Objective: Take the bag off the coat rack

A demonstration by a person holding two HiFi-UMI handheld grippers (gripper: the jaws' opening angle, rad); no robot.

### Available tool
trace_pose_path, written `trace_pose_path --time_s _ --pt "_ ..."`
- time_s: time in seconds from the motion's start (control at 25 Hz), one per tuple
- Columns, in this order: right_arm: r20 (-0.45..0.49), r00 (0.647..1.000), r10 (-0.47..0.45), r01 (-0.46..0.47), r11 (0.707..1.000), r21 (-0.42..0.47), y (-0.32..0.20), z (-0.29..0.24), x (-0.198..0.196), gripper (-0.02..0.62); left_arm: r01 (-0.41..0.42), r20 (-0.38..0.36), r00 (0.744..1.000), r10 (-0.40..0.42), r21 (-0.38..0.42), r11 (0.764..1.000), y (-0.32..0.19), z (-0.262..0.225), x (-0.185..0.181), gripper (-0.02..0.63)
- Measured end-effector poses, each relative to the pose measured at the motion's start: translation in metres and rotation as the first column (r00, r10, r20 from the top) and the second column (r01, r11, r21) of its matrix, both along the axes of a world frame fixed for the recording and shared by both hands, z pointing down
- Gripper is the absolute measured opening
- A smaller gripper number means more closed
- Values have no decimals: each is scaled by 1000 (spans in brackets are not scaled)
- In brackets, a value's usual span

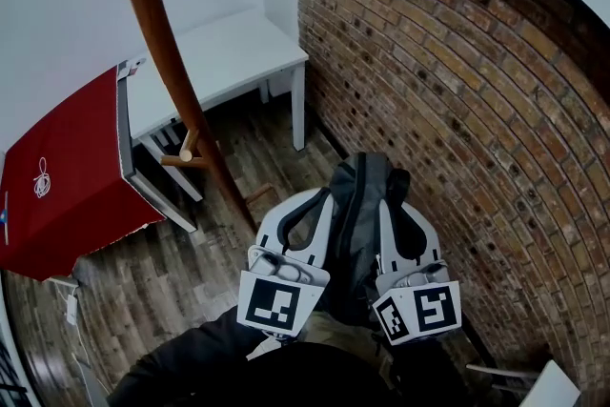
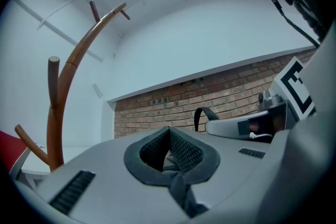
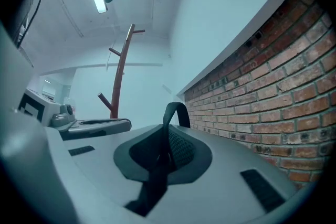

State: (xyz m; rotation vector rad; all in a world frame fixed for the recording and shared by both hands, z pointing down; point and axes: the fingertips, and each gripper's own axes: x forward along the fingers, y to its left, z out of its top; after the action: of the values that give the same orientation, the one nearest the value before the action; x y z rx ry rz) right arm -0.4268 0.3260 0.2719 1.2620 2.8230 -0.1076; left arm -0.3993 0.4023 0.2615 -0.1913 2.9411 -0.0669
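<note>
Dark grey fabric hangs between the two grippers: the bag point(image 1: 357, 191), a soft one of backpack shape, sits low in the head view, just right of the slanting wooden pole of the coat rack point(image 1: 152, 24) and close to the brick wall point(image 1: 477, 110). It hangs beside the pole and not on it. The short peg point(image 1: 186, 152) nearest to it is bare, and as far as this steep angle lets me judge, no part of the bag touches the rack. What the bag holds cannot be seen.

The left gripper point(image 1: 315, 205) lies along the bag's left flank and the right gripper point(image 1: 396, 205) along its right flank, side by side, with their marker cubes toward the person.

In the left gripper view the fingers point(image 2: 186, 152) are pressed together on a fold of grey fabric that bunches between the netted pads and trails out below them. Beyond them stand the rack's curved pole and the brick wall.

In the right gripper view the fingers point(image 3: 181, 149) pinch a dark strap point(image 3: 176, 106). It runs up through the closed pads, and its loop arches just past the tips, in front of the brick.

Behind the rack a white bench point(image 1: 229, 48) stands in the corner against the white wall. Left of it a red cloth point(image 1: 67, 172) with a small white emblem covers a flat top. The wooden floor point(image 1: 172, 272) shows beneath, and a dark sleeve point(image 1: 191, 367) fills the bottom edge.
</note>
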Motion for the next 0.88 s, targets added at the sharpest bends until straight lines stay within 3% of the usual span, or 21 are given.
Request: trace_pose_path --time_s 0.4,0.88 --pt "18 1000 22 -22 1000 -8 -9 -7 3 18 -33 8 999 33 -20 999 -11 -7 -1 9" --pt "24 1000 8 -8 1000 -12 1 -11 31 18 -32 11 999 32 -26 999 -6 -9 25 9"
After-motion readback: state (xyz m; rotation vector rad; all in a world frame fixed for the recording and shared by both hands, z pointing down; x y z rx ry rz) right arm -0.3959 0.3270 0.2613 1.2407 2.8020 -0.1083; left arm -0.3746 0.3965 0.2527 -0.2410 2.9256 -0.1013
